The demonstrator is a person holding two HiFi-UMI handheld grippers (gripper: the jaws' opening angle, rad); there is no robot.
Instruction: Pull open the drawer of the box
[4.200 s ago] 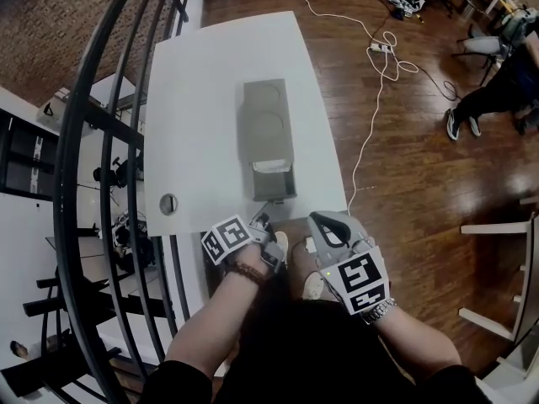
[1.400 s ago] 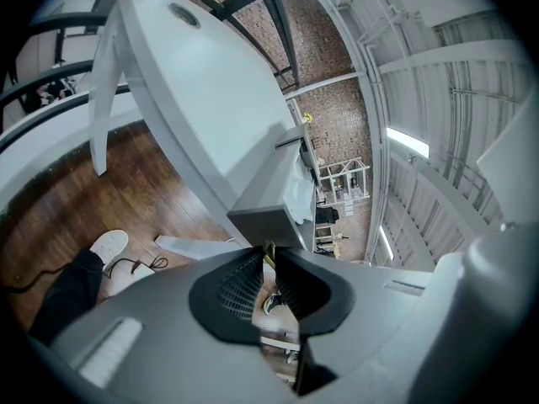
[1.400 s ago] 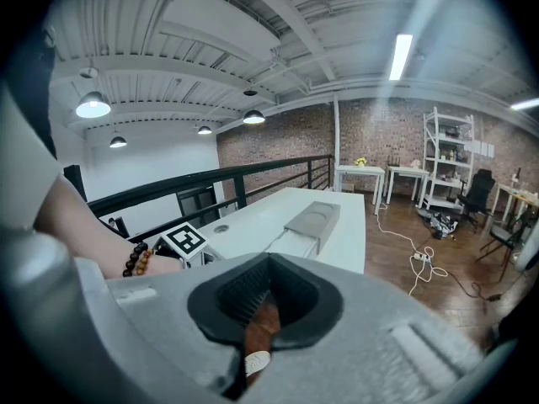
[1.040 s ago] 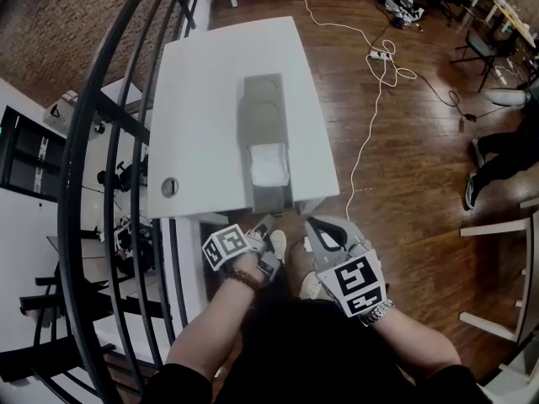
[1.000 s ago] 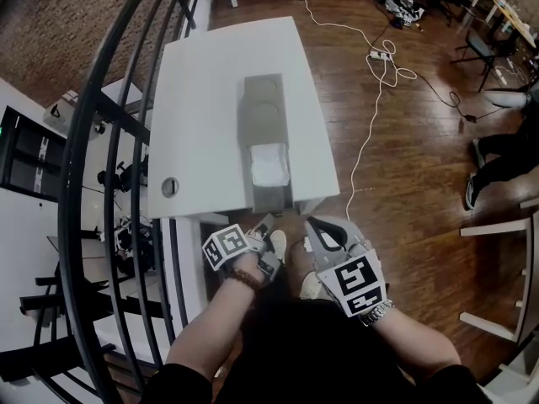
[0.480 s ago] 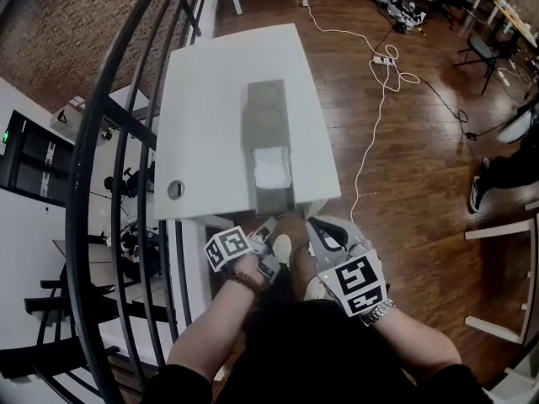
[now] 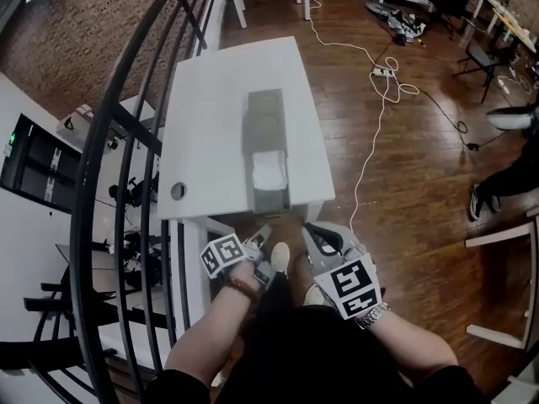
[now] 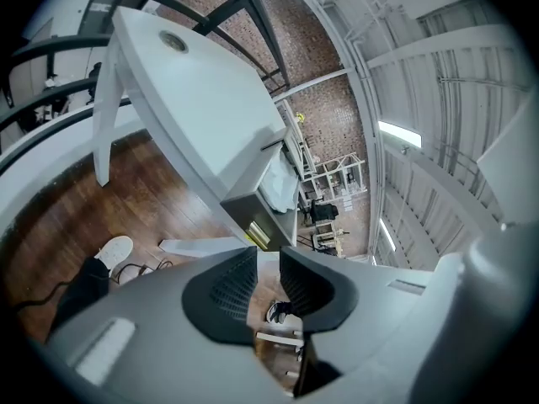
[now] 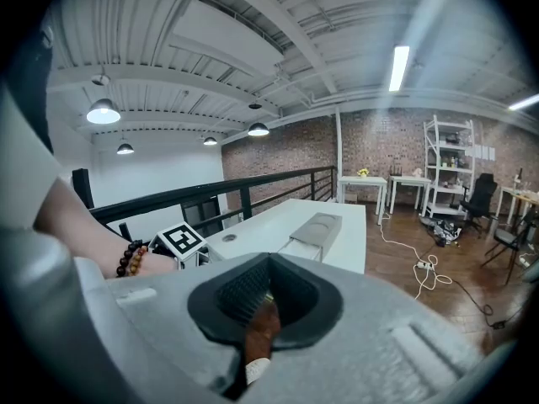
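The grey box lies lengthwise on the white table. Its drawer stands pulled out toward the table's near edge, with a white bundle inside. Both grippers hang below that edge, clear of the box. My left gripper has its jaws closing with a narrow gap and nothing between them; in the left gripper view the open drawer shows beyond them from below. My right gripper is shut and empty; the right gripper view shows the box far ahead.
A black railing curves along the table's left side. A white cable with a power strip trails over the wood floor on the right. A person's legs and white furniture are at the far right.
The drawer has come farther out since the earliest frame. Over the last second both grippers have drawn back from the table's edge, and the left one is off the drawer.
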